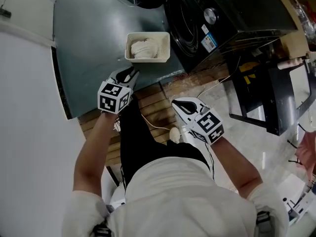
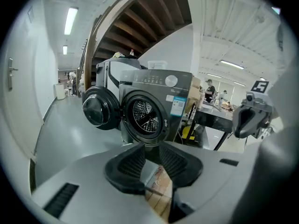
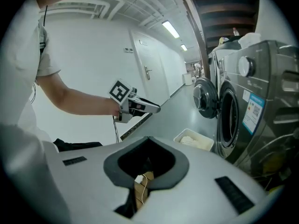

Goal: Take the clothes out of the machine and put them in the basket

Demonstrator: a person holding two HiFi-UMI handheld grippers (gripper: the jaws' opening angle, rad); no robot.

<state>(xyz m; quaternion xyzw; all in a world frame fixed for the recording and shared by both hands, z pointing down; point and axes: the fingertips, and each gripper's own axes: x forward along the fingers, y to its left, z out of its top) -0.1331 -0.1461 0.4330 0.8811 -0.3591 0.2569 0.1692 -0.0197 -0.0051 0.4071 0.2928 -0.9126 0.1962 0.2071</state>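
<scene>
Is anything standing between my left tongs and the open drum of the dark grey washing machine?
Nothing visible does. The left tongs look straight at the dark grey washing machine's open drum; its round door hangs aside. The cream plastic basket of white clothes sits low on the floor, beneath that path.

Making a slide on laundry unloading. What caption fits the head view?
Left gripper and right gripper hang empty near the basket of white clothes before the open washing machine.
</scene>
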